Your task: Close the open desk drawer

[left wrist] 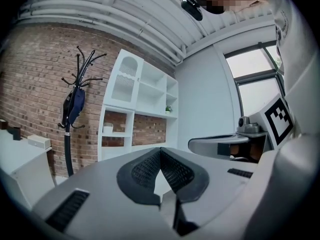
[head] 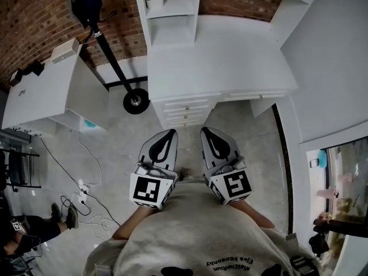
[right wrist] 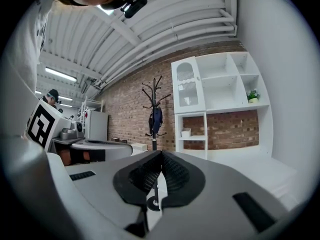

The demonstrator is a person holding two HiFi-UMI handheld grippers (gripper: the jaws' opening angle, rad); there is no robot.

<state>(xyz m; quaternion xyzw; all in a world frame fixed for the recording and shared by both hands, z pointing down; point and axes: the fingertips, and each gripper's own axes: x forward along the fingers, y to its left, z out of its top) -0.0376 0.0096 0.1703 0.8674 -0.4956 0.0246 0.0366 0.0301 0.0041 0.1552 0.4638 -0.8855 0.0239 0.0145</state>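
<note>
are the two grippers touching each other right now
Apart. The head view shows a strip of bare floor between the left gripper and the right gripper.

Person wears a light grey short-sleeved T-shirt (head: 190,234), lower centre of the head view, with dark print (head: 230,263) near the bottom edge, lettering upside down. A small black camera (left wrist: 192,7) sits at the head, top of the left gripper view. Left gripper (head: 171,132) and right gripper (head: 204,130) are light grey moulded shells tapering to a point, each with a black inset. Each carries a cube with black-and-white square markers: left cube (head: 148,190), right cube (head: 233,185). Up close the pads (left wrist: 142,170) are black with a fine grid texture in a shield-shaped black surround. Dark ribbed slots (left wrist: 67,210) sit in the grey shell, lower left and right.
</note>
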